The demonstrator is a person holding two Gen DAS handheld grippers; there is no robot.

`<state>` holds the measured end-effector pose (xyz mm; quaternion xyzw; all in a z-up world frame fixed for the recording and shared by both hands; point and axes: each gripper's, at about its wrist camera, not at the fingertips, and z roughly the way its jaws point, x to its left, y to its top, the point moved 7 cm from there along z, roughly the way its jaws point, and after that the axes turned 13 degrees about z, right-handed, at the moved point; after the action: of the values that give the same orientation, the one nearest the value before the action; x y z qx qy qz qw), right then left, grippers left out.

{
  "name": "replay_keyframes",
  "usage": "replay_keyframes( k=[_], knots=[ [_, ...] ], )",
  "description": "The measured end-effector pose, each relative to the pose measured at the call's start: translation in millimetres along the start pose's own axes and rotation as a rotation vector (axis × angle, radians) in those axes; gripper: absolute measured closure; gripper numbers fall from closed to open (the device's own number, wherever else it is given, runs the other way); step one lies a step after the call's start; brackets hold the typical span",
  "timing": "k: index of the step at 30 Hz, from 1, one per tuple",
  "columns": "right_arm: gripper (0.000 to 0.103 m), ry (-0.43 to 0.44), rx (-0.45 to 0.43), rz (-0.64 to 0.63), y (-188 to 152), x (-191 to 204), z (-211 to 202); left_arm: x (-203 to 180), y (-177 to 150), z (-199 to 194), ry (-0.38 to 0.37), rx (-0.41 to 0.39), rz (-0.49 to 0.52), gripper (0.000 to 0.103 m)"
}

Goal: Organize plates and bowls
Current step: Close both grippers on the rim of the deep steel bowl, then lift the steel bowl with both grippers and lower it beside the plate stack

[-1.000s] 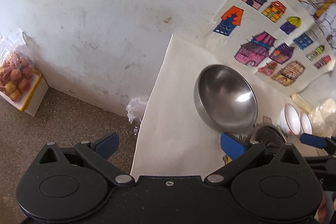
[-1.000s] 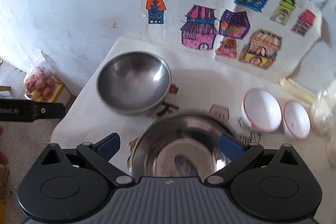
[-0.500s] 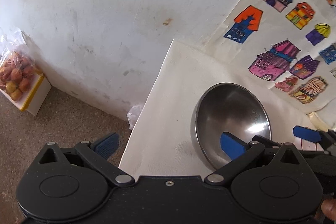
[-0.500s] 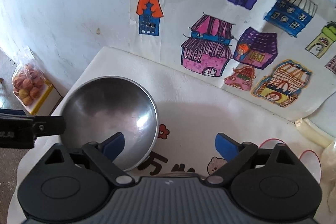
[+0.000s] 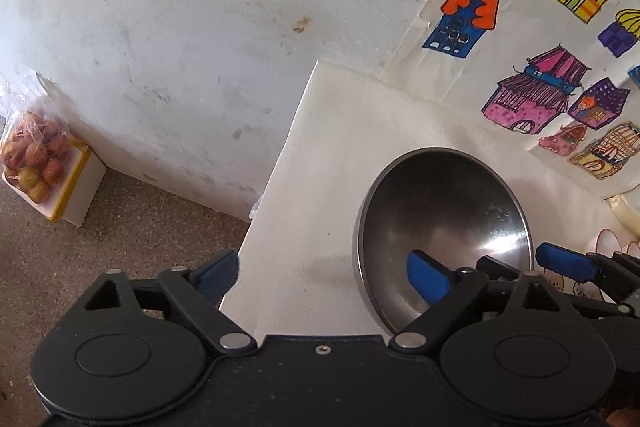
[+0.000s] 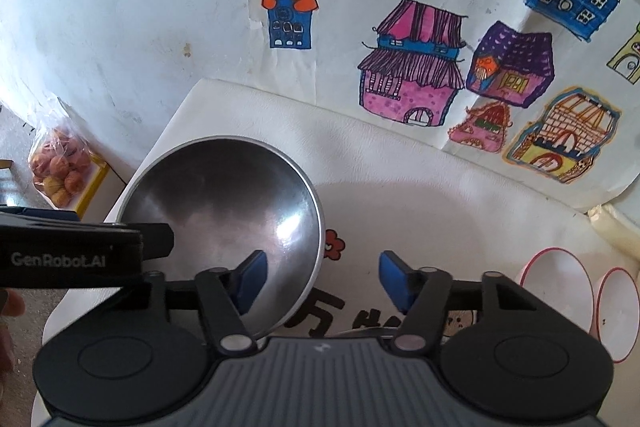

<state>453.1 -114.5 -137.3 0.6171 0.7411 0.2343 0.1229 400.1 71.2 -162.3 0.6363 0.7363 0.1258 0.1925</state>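
Note:
A large steel bowl stands empty on the white tablecloth near the table's left edge. My left gripper straddles the bowl's left rim, right pad inside the bowl and left pad out past the table edge. Its jaws are closing and do not touch the rim. My right gripper straddles the bowl's right rim, left pad inside and right pad outside. Its jaws are closing too, with a gap to the rim. Two white red-rimmed bowls sit at the right.
Coloured house drawings hang on the white wall behind the table. On the floor to the left, a bag of fruit rests on a white and yellow box. The table drops off just left of the steel bowl.
Both grippers have moved forward and down onto the steel bowl, one at each side of it. Both pairs of jaws have narrowed. A second steel bowl has dropped out of the right wrist view.

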Motion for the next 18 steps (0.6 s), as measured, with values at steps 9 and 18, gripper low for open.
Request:
replay_keyframes(
  k=[9,18],
  knots=[
    [0.070,0.023,0.012,0.011,-3.2,-1.9,1.4,-2.4,-2.1,7.3,-0.067,0.031,-0.023,0.059],
    [0.086,0.032,0.019,-0.011,-4.3,10.9,-1.0,-6.3,-7.2,7.8,-0.179,0.022,-0.066,0.088]
  ],
)
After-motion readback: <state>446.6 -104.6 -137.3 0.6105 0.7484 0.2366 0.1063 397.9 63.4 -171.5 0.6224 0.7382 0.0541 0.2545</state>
